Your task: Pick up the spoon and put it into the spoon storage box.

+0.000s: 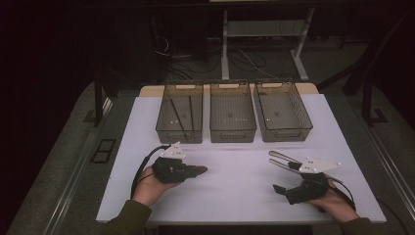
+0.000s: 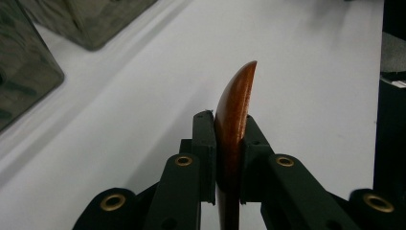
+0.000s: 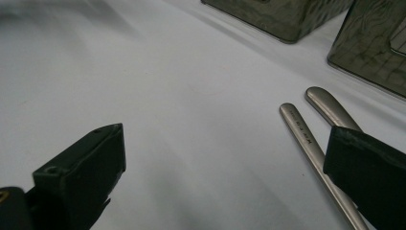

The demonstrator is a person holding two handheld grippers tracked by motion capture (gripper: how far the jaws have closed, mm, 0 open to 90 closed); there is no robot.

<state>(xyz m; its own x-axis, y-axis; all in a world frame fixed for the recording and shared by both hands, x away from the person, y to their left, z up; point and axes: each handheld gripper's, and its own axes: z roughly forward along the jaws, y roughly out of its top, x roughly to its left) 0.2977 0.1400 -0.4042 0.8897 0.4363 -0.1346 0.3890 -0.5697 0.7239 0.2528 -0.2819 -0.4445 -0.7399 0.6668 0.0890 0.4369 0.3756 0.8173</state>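
My left gripper (image 1: 188, 171) is shut on a brown wooden utensil (image 2: 235, 100). Its rounded tip (image 1: 199, 170) sticks out past the jaws toward the right, over the white tabletop (image 1: 235, 196). In the left gripper view both pads press on the wood's sides, and its lower end is hidden between the jaws. My right gripper (image 1: 286, 177) (image 3: 225, 167) stands open near the front right with nothing between its fingers. Two metal utensil handles (image 1: 280, 159) (image 3: 306, 136) lie side by side on the table just beside its far jaw, which hides their other ends.
Three dark see-through bins stand in a row at the back: the left bin (image 1: 178, 135) holds two thin dark sticks (image 1: 182, 115), while the middle bin (image 1: 232, 134) and right bin (image 1: 286, 133) look empty. Beyond the table are desk legs and cables on the floor.
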